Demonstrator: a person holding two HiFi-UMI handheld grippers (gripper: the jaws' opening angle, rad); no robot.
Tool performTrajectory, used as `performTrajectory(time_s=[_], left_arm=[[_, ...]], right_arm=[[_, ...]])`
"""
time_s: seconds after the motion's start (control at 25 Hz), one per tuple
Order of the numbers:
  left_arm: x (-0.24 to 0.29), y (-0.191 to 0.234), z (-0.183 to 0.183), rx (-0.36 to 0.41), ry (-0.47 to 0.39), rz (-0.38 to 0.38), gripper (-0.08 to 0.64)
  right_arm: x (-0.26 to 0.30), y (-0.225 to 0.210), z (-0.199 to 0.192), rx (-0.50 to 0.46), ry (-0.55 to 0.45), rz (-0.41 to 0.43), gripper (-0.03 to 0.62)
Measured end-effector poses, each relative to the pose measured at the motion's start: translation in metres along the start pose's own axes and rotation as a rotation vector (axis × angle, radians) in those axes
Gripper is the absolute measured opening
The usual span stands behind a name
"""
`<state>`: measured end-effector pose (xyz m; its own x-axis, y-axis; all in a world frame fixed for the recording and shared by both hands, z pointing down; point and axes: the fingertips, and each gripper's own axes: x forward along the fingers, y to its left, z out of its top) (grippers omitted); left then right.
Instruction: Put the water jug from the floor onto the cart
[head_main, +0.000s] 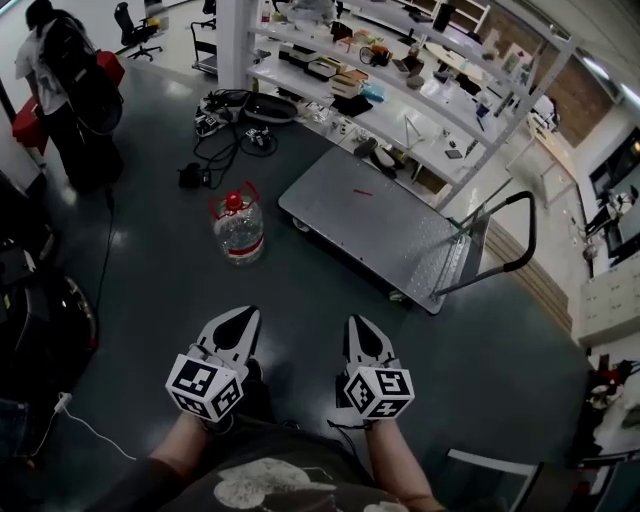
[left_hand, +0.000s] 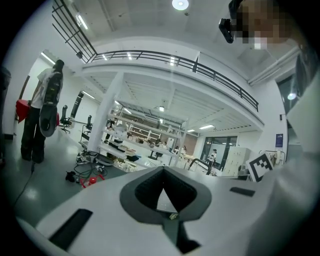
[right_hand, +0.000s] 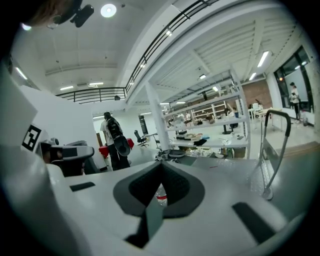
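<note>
The water jug (head_main: 238, 227), clear with a red cap and red handle, stands upright on the dark floor ahead of me. In the left gripper view only the jug's red top (left_hand: 90, 180) shows, low at the left. The right gripper view has the jug (right_hand: 160, 196) just past its jaw tips. The grey flat cart (head_main: 370, 222) stands to the jug's right, its black push handle (head_main: 512, 238) at its right end. My left gripper (head_main: 243, 313) and right gripper (head_main: 358, 321) hang side by side short of the jug, both shut and holding nothing.
A person with a backpack (head_main: 62, 88) stands at the far left. Black cables and gear (head_main: 226, 122) lie on the floor behind the jug. Long white shelving (head_main: 400, 85) runs behind the cart. Dark equipment (head_main: 40, 320) sits at my left, and a white cable (head_main: 85, 425) trails beside it.
</note>
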<state>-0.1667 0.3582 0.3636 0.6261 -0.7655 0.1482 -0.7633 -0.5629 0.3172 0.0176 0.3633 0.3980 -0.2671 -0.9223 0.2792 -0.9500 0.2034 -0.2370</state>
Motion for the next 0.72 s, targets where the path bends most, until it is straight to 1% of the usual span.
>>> performTrajectory(time_s=[0.16, 0.24, 0.48, 0.6, 0.72], left_arm=[[0.025, 0.048, 0.021, -0.021, -0.006, 0.021, 0.008], [0.032, 0.071, 0.028, -0.017, 0.005, 0.027, 0.008], [0.049, 0.145, 0.043, -0.023, 0.026, 0.057, 0.008], [0.059, 0.17, 0.049, -0.018, 0.025, 0.066, 0.008], [0.074, 0.18, 0.048, -0.036, 0.027, 0.078, 0.008]], right_arm=[[0.063, 0.013, 0.023, -0.008, -0.012, 0.017, -0.009], [0.092, 0.024, 0.032, -0.006, -0.013, 0.033, -0.009], [0.158, 0.042, 0.044, -0.004, -0.024, 0.029, -0.009], [0.182, 0.041, 0.046, -0.022, -0.006, 0.023, -0.009], [0.2, 0.03, 0.048, -0.03, 0.014, 0.022, -0.009]])
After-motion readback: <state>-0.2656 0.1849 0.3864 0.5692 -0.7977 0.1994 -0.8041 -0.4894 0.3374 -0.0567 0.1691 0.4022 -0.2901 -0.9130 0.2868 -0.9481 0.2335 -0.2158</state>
